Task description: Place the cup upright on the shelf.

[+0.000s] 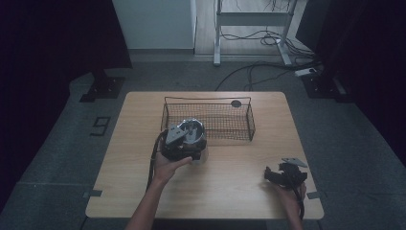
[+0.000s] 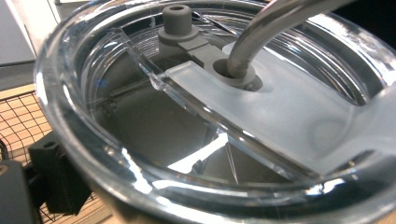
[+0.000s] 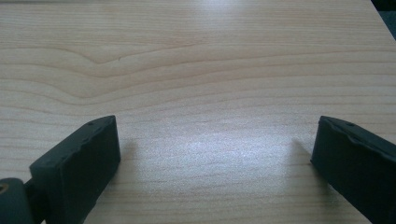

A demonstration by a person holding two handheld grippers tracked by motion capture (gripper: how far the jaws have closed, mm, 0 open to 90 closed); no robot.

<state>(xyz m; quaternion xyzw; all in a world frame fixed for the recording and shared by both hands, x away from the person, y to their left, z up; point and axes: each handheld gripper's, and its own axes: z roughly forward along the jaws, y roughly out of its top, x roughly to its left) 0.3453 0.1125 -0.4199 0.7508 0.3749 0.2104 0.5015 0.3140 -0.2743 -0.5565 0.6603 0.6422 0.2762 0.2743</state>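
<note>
Tumbler (image 2: 196, 116) w/ lid clamped btwn left tongs (image 1: 184, 143), by basket (image 1: 210, 120).

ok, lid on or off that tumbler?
On. The clear lid sits across the tumbler's rim, a metal straw through its hole.

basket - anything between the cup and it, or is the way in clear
Nothing visible blocks it. The left claw holds the cup right at the basket's near left wall, so that wall is all it has to clear. Inside, only a small dark disc lies in the far right corner.
</note>
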